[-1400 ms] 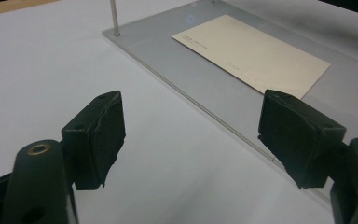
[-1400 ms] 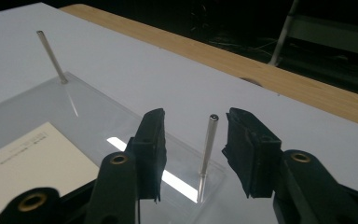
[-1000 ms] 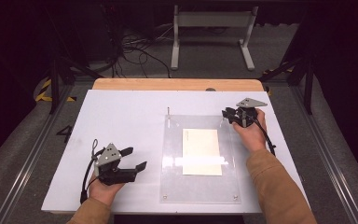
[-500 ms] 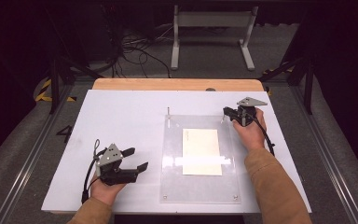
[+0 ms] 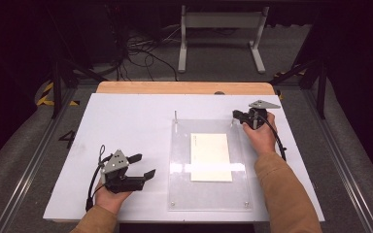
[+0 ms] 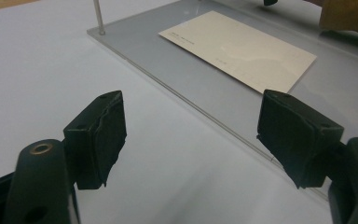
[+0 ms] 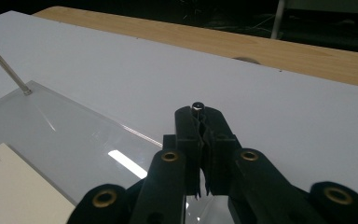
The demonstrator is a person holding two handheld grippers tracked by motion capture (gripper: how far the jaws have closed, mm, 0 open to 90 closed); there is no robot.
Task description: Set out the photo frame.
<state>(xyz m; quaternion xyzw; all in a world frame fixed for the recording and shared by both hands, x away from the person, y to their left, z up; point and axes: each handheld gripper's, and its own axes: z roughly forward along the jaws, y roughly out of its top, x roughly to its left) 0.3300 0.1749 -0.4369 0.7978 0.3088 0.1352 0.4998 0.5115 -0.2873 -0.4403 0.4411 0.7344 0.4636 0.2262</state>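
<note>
The right gripper (image 7: 200,122) is pinching its two black pads (image 7: 188,135) tight on a thin upright metal pin (image 7: 197,107), whose rounded tip is poking out just above the pads at the centre of the right gripper view. The jaws have just been closing onto it, and the pin is sitting between them. In the high view this right gripper (image 5: 239,115) is sitting at the upper right corner of the clear acrylic plate (image 5: 179,184), where that pin is standing. A matching slim metal pin (image 5: 176,115) is rising from the plate's upper left corner. A cream rectangular card (image 5: 211,157) is lying flat in the middle of the plate, well apart from both pins.

The left gripper (image 5: 144,166) is resting low in the lower left of the high view on the white tabletop (image 5: 126,121). Its jaws are standing wide with nothing between them, and its pads (image 6: 103,135) are pointing toward the plate's near edge.

The step in hand is probably working the corner pin out of the plate. To do it well, the grip should be staying square on the pin, and the pull should be going straight along the pin's axis, not sideways, so the plate is not lifting or sliding and the card is staying put. The free left gripper could be steadying the plate's edge.
</note>
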